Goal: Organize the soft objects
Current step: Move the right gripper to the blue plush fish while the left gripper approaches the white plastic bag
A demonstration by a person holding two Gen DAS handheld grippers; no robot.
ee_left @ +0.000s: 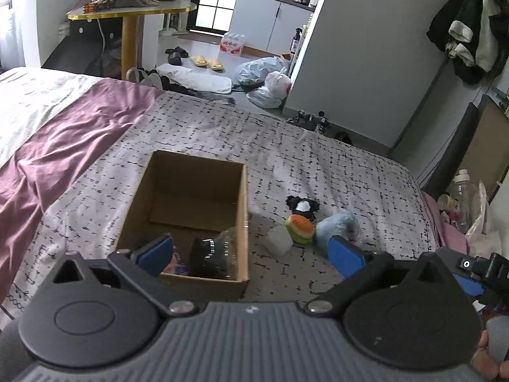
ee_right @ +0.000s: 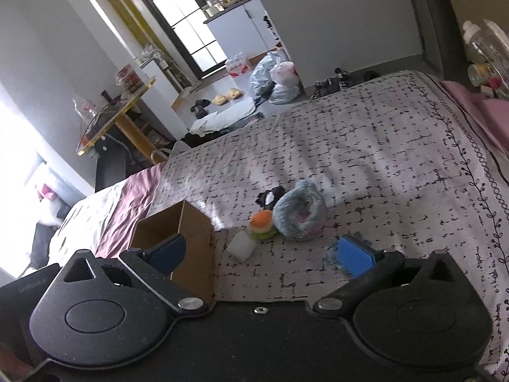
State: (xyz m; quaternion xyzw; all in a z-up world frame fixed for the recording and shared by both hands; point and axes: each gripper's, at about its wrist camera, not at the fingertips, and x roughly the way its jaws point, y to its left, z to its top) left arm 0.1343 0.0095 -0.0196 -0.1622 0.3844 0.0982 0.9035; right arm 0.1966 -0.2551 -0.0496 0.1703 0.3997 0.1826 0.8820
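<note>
Through the left wrist I see my left gripper (ee_left: 251,254) spread wide and empty over the cardboard box (ee_left: 191,210), the burger plush (ee_left: 299,228) at two o'clock. Through the right wrist my right gripper (ee_right: 262,254) gapes empty too, the fluffy blue toy (ee_right: 299,215) at one o'clock. I judge I'm between placements, so next comes reaching and pinching a toy; no writing is legible.

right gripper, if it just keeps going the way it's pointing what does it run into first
Probably the white translucent block, with the burger plush just behind it. The open right gripper frames both, and only bare bedspread lies before them. Depth is hard to judge.
</note>
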